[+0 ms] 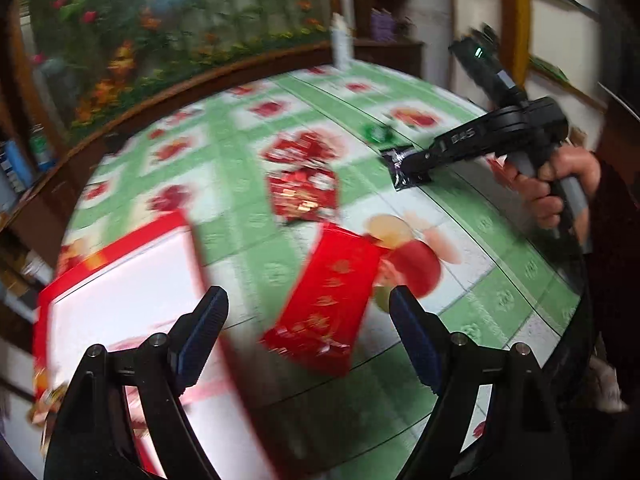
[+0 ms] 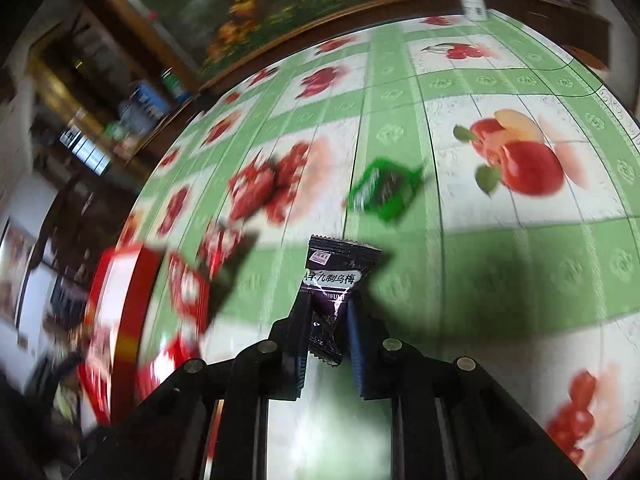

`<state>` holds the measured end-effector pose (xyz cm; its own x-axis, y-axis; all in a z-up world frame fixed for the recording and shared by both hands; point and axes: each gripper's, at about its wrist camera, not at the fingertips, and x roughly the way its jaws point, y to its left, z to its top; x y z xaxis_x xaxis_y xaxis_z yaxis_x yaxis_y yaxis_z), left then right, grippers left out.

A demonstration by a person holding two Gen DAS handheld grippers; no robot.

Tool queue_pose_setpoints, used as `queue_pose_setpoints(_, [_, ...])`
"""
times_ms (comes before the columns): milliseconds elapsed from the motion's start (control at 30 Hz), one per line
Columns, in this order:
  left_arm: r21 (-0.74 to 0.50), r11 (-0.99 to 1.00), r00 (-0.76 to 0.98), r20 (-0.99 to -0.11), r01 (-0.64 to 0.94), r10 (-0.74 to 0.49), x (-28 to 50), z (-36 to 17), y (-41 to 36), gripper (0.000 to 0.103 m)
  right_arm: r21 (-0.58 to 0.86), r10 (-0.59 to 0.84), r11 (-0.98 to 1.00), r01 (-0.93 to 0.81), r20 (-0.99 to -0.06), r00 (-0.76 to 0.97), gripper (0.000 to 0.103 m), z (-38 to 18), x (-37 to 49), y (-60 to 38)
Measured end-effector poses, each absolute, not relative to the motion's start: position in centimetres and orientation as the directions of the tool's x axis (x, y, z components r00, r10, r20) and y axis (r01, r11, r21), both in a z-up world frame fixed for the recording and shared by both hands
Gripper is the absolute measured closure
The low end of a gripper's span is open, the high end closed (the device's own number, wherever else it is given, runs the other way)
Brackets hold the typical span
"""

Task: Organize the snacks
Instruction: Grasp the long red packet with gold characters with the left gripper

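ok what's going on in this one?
A person is sorting snacks on a table with a fruit-print cloth, holding tongs in each hand. The right tongs are shut on a dark purple plum candy packet, held just above the cloth. The left tongs are open and empty, over a red snack packet beside a red-rimmed white box. A green candy packet and more red packets lie loose on the cloth.
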<state>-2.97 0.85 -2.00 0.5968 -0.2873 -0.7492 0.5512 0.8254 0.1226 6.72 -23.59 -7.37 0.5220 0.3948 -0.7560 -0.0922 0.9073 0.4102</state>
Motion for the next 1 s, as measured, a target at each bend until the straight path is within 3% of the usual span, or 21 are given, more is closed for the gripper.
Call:
queue_pose_setpoints(133, [0.124, 0.813, 0.546, -0.796, 0.568, -0.26, -0.4, -3.6, -0.6, 0.02, 0.462, 0.468, 0.874, -0.149, -0.722, 0.509, 0.084, -7.8, 4.3, -25.1])
queue_pose_setpoints(233, [0.029, 0.801, 0.458, -0.832, 0.598, -0.312, 1.1, -4.4, -0.8, 0.02, 0.484, 0.485, 0.862, -0.147, -0.708, 0.514, 0.084, -7.9, 3.7, -25.7])
queue_pose_setpoints(333, [0.011, 0.805, 0.417, -0.86, 0.593, -0.295, 1.9, -5.2, -0.8, 0.02, 0.459, 0.466, 0.875, -0.154, -0.713, 0.524, 0.084, -7.7, 3.9, -25.2])
queue_pose_setpoints(400, [-0.085, 0.773, 0.318, -0.879, 0.629, -0.356, 2.1, -5.8, -0.7, 0.02, 0.465, 0.469, 0.872, -0.151, -0.711, 0.524, 0.084, -7.7, 3.9, -25.2])
queue_pose_setpoints(633, [-0.012, 0.804, 0.363, -0.888, 0.595, -0.282, 1.3, -6.1, -1.6, 0.021, 0.471, 0.474, 0.87, -0.15, -0.708, 0.524, 0.084, -7.9, 3.9, -25.4])
queue_pose_setpoints(733, [-0.023, 0.809, 0.377, -0.876, 0.588, -0.3, 0.7, -5.7, -1.7, 0.052, 0.469, 0.473, 0.87, -0.152, -0.708, 0.524, 0.083, -7.9, 4.0, -25.3])
queue_pose_setpoints(900, [-0.033, 0.825, 0.4, -0.863, 0.564, -0.308, -0.6, -5.6, -2.3, 0.054, 0.438, 0.451, 0.885, -0.16, -0.716, 0.534, 0.08, -7.6, 4.0, -24.9])
queue_pose_setpoints(1000, [-0.068, 0.842, 0.405, -0.854, 0.535, -0.327, -1.1, -5.5, -2.2, 0.055, 0.422, 0.447, 0.889, -0.179, -0.712, 0.541, 0.069, -7.4, 3.9, -24.3])
